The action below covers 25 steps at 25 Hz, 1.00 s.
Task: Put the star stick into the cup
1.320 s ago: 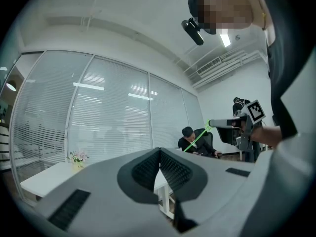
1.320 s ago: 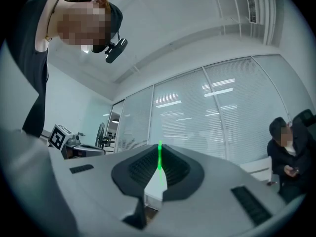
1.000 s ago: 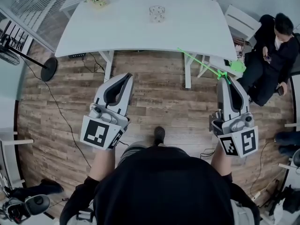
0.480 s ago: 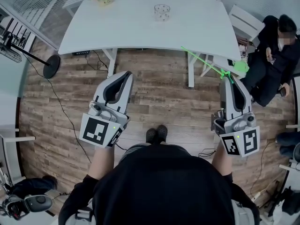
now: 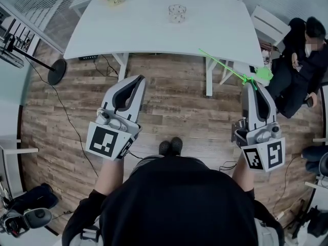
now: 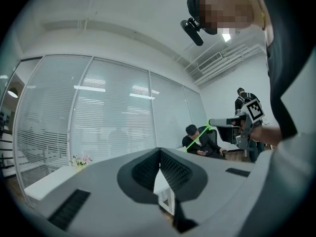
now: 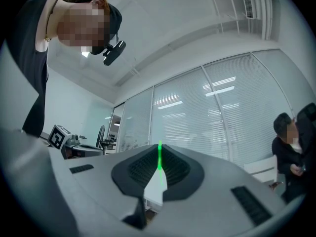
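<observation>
Black top (image 5: 179, 204) fills 6 o'clock, forearms uncovered. Dark shoes (image 5: 170, 147) at centre. Left gripper (image 5: 136, 81) at 9 o'clock, right gripper (image 5: 251, 87) at 3 o'clock: pale grey shells, black ribbed pads (image 6: 173, 169), black-and-white marker cubes (image 5: 107, 142) at rear.

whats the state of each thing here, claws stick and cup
star stick: gripped by right claw, in the air
right claw: shut on star stick
left claw: shut, empty
cup: upright on table, stick not in it
</observation>
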{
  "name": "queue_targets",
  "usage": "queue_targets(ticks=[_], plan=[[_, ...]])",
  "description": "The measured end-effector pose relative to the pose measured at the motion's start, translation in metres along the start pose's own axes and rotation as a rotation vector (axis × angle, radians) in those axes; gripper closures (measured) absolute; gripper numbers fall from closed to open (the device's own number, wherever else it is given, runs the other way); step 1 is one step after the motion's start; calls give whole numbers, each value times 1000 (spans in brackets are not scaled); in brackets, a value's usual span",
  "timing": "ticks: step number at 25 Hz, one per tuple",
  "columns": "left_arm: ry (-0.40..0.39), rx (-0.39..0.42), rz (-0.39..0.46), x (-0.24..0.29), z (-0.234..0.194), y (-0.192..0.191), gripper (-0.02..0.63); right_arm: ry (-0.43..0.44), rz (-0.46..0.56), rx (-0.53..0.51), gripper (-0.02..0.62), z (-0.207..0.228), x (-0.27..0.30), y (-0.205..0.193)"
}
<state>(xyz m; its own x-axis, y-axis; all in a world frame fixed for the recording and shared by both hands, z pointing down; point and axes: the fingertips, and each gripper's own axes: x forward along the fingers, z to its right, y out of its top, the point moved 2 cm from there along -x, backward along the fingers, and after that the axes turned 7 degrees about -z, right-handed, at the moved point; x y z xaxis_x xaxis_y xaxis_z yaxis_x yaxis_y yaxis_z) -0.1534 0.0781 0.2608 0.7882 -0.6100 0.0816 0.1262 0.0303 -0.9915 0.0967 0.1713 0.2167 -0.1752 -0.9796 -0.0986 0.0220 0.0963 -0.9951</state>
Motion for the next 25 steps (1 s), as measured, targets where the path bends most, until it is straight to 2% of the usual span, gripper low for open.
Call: queue_targets(ticks=[8, 15, 18, 22, 25], plan=[[16, -3, -2, 22, 16, -2, 595, 26, -4, 15, 572, 26, 2, -6], [60, -17, -23, 20, 8, -9, 595, 53, -16, 50, 572, 31, 13, -20], [70, -9, -22, 26, 2, -10, 595, 48, -10, 49, 572, 35, 17, -21], [38, -1, 51, 42, 1, 0, 595, 25, -8, 34, 572, 45, 22, -23], [42, -2, 23, 52, -9, -6, 595, 10, 3, 23, 572, 54, 31, -21]])
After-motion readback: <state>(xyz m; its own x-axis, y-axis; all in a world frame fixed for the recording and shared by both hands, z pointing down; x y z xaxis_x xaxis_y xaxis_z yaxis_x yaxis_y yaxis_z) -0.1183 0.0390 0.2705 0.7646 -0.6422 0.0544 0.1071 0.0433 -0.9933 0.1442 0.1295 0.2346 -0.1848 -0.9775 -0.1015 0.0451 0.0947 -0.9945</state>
